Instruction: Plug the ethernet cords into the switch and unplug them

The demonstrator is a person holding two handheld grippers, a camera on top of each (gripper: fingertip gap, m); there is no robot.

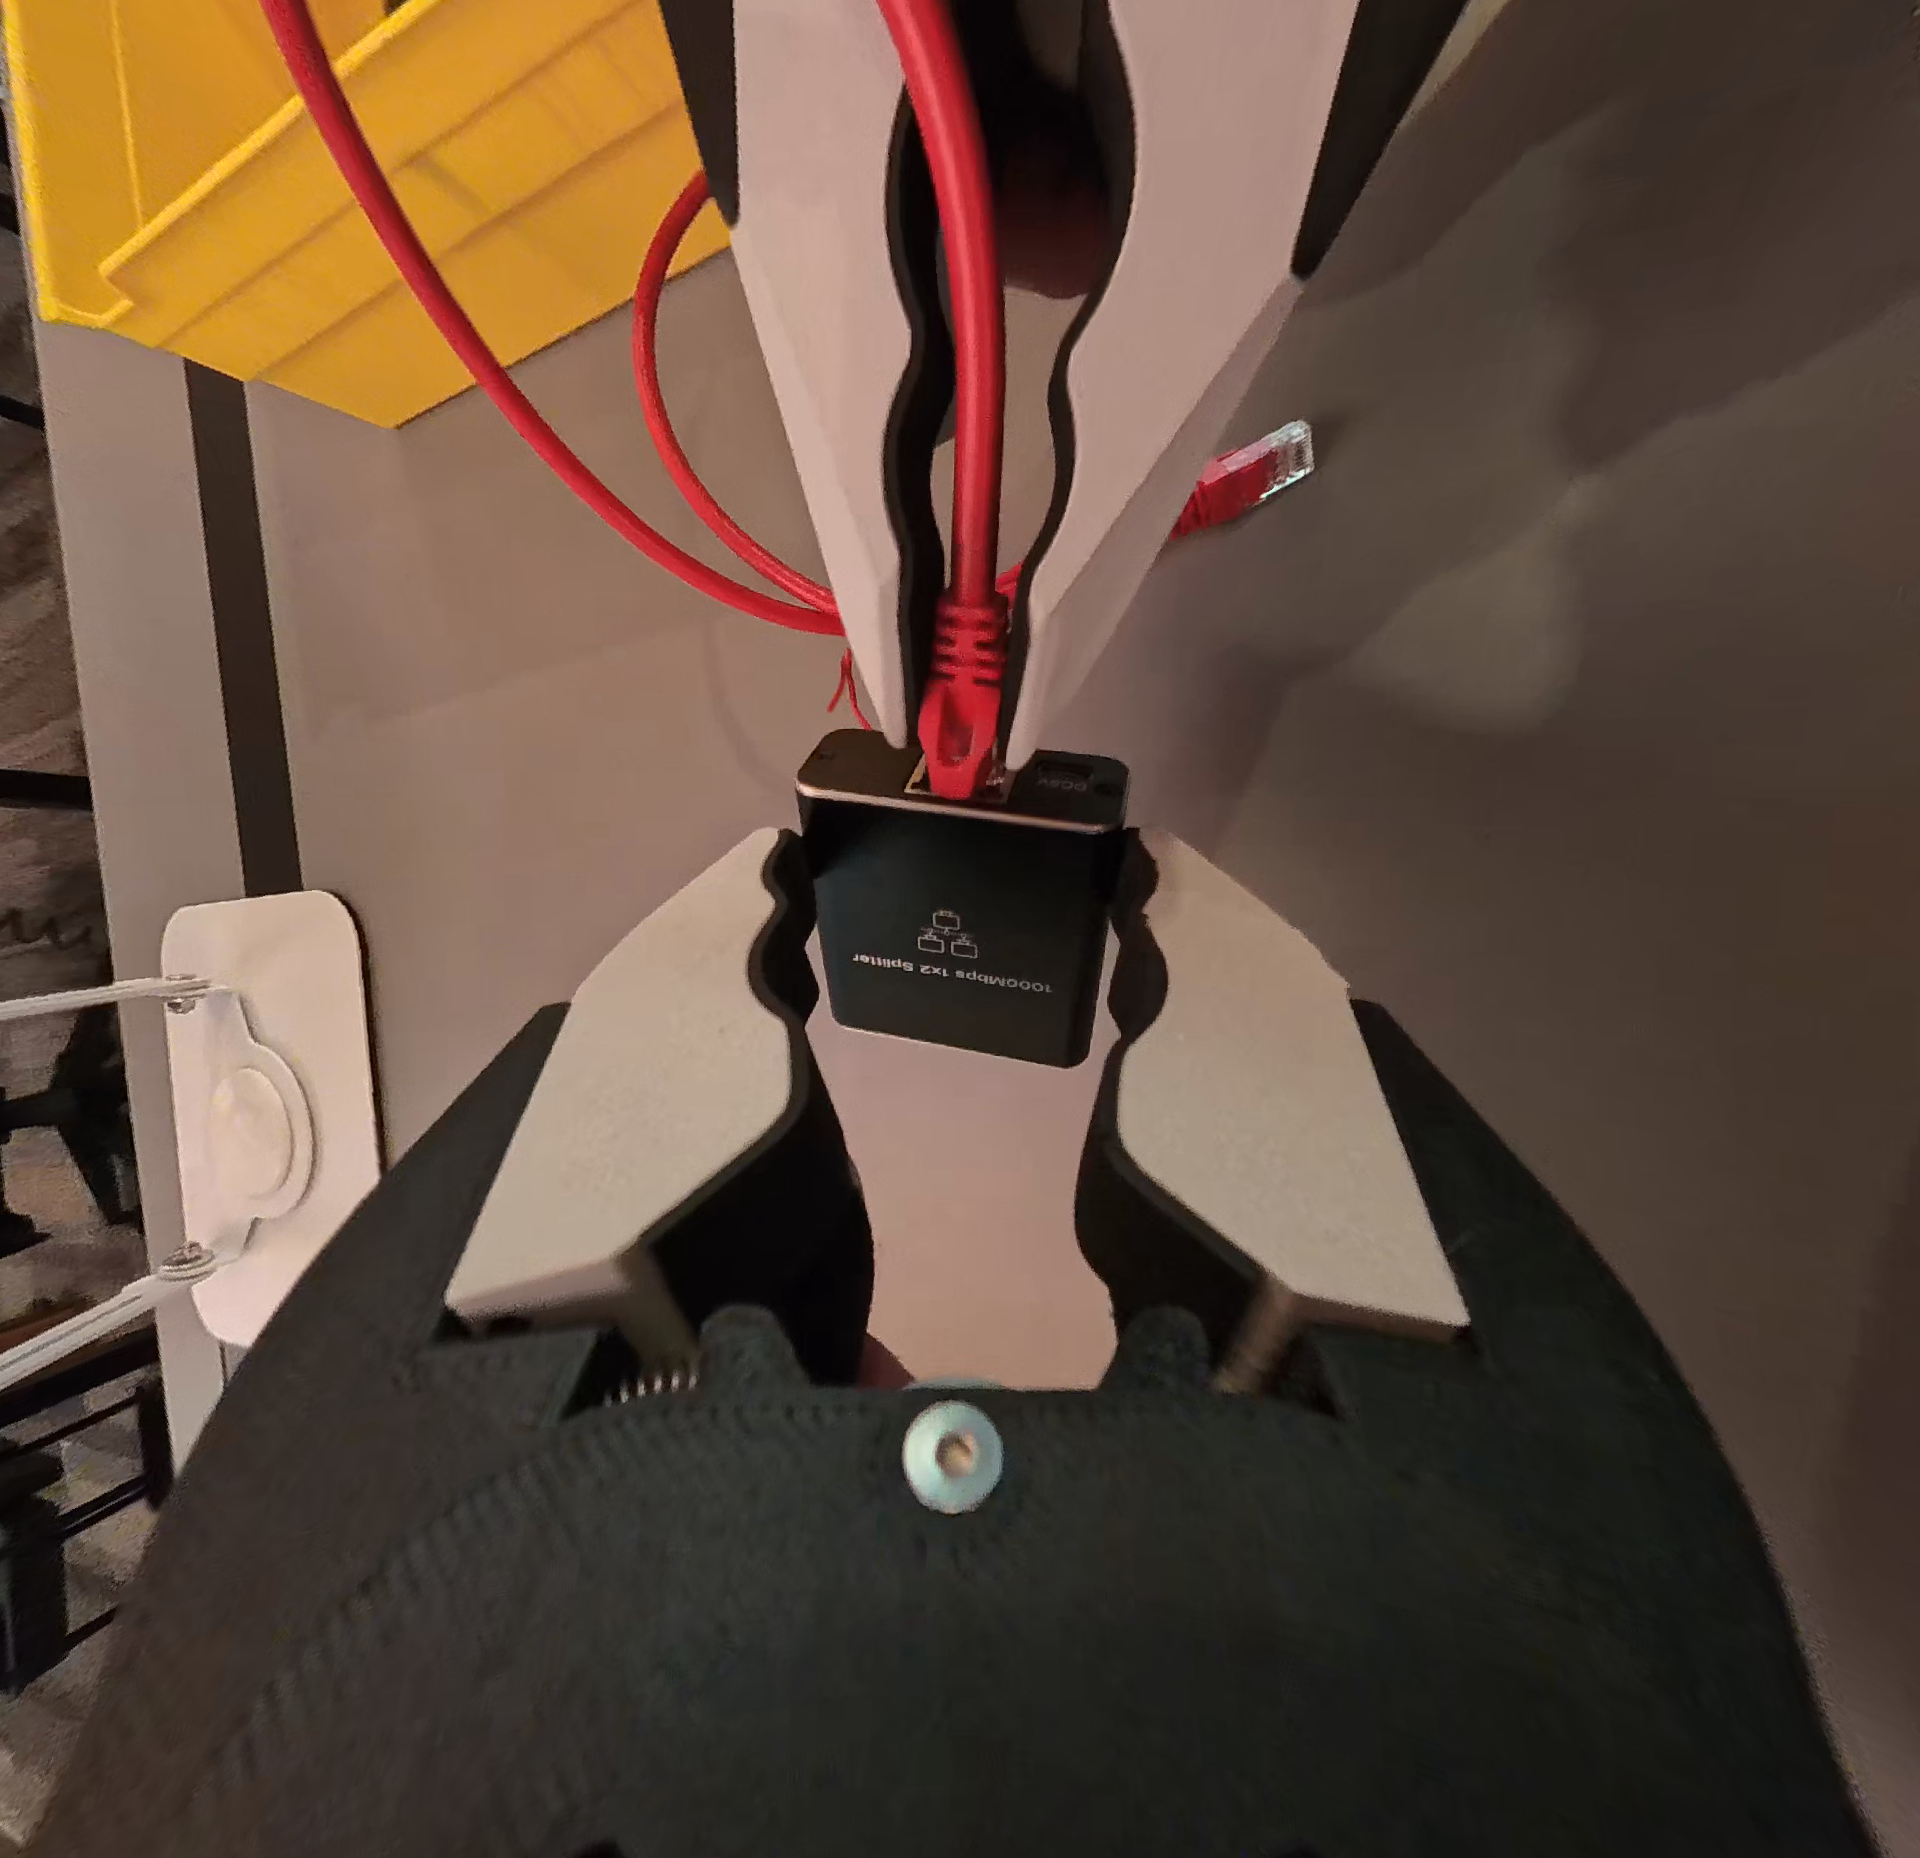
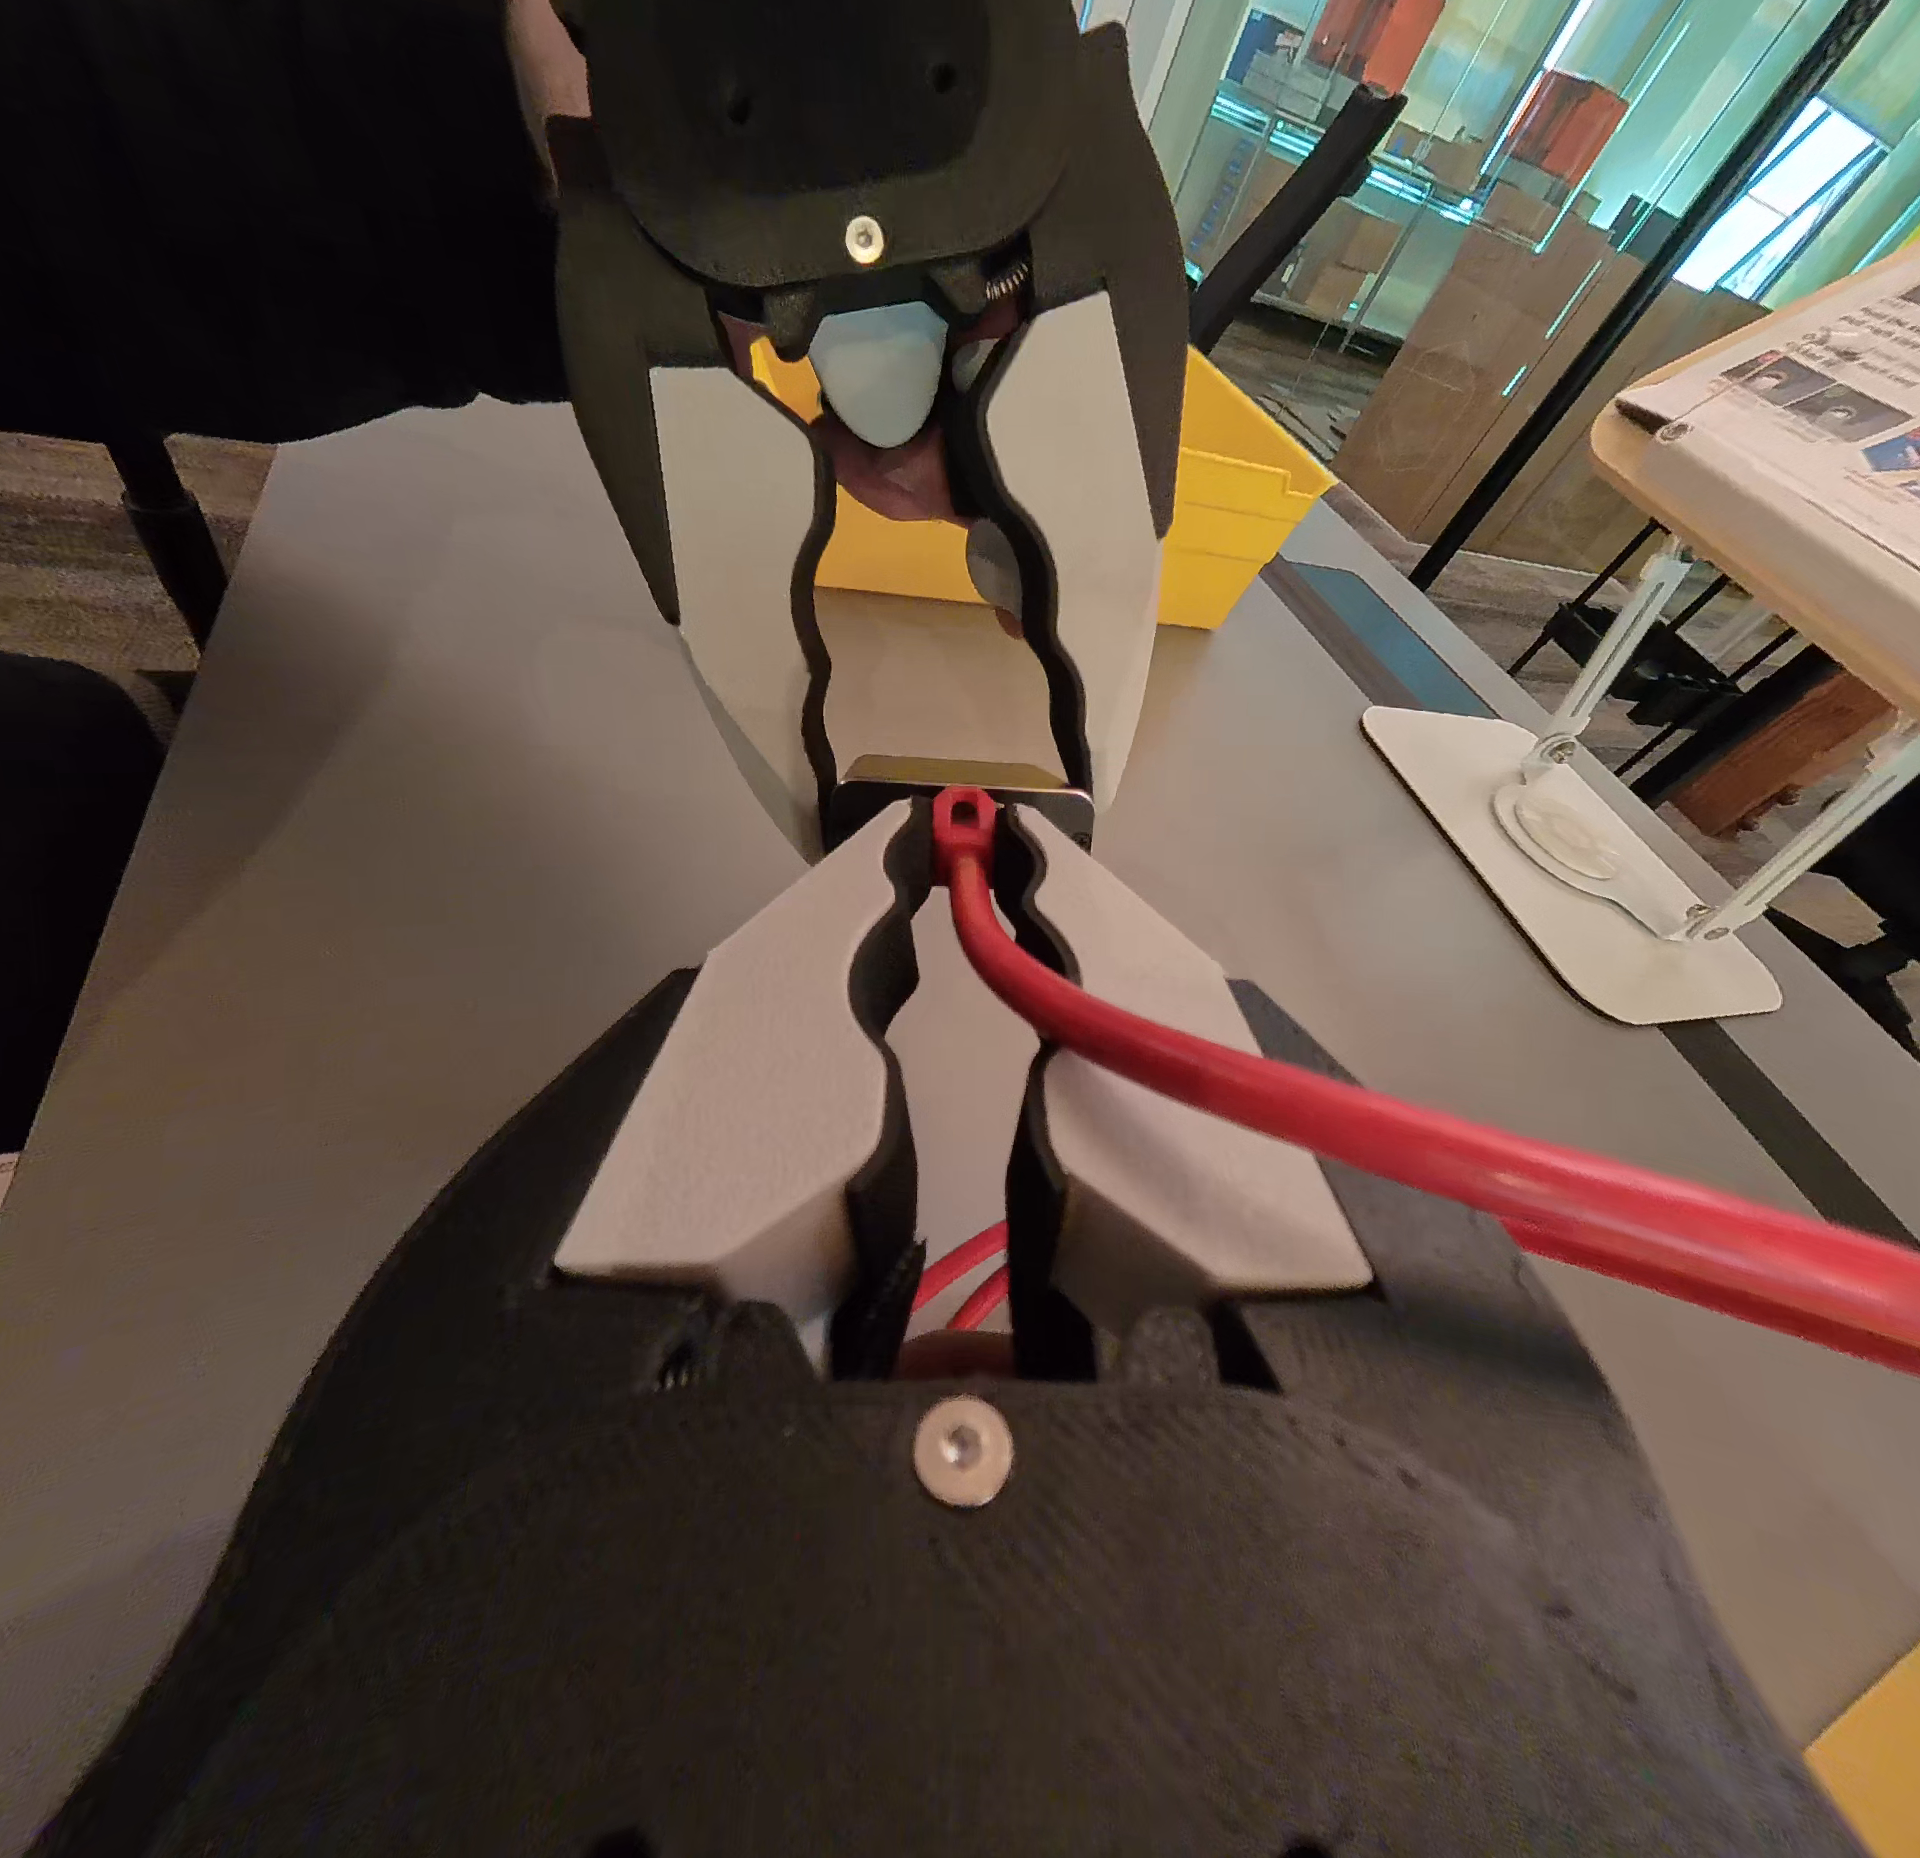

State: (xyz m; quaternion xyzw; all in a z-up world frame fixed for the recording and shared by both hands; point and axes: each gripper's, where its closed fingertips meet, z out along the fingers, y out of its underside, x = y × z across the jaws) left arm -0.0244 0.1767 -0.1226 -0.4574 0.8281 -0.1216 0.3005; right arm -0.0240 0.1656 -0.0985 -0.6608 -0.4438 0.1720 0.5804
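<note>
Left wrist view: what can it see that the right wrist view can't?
Only the left wrist view shows the loose second plug lying on the table and the switch's printed top. Only the right wrist view shows the glass-walled room behind and a tilted board on a stand. Both show the yellow bin, the left gripper clamping the switch, and the right gripper pinching the red plug at its port.

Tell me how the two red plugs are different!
The near plug sits in the switch, pinched by the right gripper. The far plug is loose on the table, touching no gripper. The far plug's clear tip shows; the near plug's tip is hidden. Both are red.
</note>
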